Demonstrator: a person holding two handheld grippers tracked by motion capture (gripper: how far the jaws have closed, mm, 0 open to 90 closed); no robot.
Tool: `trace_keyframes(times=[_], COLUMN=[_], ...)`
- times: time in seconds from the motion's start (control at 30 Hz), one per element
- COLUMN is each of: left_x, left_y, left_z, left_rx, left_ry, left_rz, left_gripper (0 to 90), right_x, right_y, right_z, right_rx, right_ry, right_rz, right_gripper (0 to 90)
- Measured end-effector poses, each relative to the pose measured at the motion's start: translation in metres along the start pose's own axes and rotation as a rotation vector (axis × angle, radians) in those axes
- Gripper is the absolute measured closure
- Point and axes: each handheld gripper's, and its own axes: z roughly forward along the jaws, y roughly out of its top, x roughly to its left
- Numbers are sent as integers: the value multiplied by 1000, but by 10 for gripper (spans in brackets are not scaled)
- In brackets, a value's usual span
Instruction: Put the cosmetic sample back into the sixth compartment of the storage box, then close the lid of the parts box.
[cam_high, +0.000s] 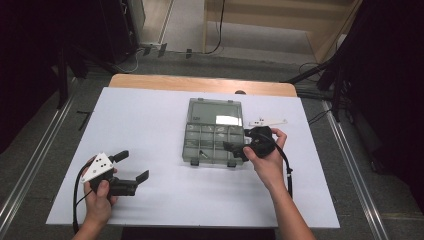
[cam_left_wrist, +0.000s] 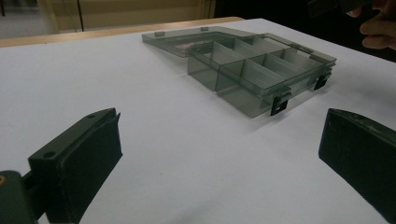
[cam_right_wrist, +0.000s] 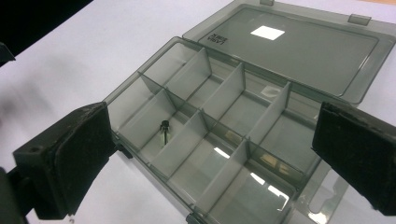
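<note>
A smoky clear compartment box (cam_high: 215, 132) lies in the middle of the white table top, its lid folded flat toward the far side. One small dark screw (cam_right_wrist: 164, 130) rests in a front compartment; the other compartments look bare. My right gripper (cam_high: 235, 150) hovers over the box's front right part, jaws wide apart and holding nothing (cam_right_wrist: 215, 116). My left gripper (cam_high: 132, 166) is held low near the front left of the table, well away from the box (cam_left_wrist: 261, 74). It is open too, with only bare table between its jaws (cam_left_wrist: 219, 121).
The white sheet (cam_high: 150, 125) covers the table except for a wooden strip (cam_high: 200, 82) along the far edge. Two black latches (cam_left_wrist: 280, 102) hang on the box's front wall. Metal rails (cam_high: 30, 160) run along the floor on both sides, with dark drapes beyond.
</note>
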Motion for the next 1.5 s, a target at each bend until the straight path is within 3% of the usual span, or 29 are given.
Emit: trace_keyframes(times=[0.37,0.8,1.23,1.5], left_x=[-7,-16,-13,-8], left_y=[10,29,45,54], left_z=[15,45,80,105], left_rx=[1,5,-4,-2], left_ry=[-21,-42,-80,-80], left_rz=[12,28,15,2], left_gripper=[0,0,0,0], right_x=[-8,-13,-20,-27], right_y=[0,1,0,1], right_z=[-9,-12,-9,-2], right_rx=[-17,-22,-26,-29], right_ry=[-1,3,-4,-4], right_rz=[12,23,42,68], right_gripper=[0,0,0,0])
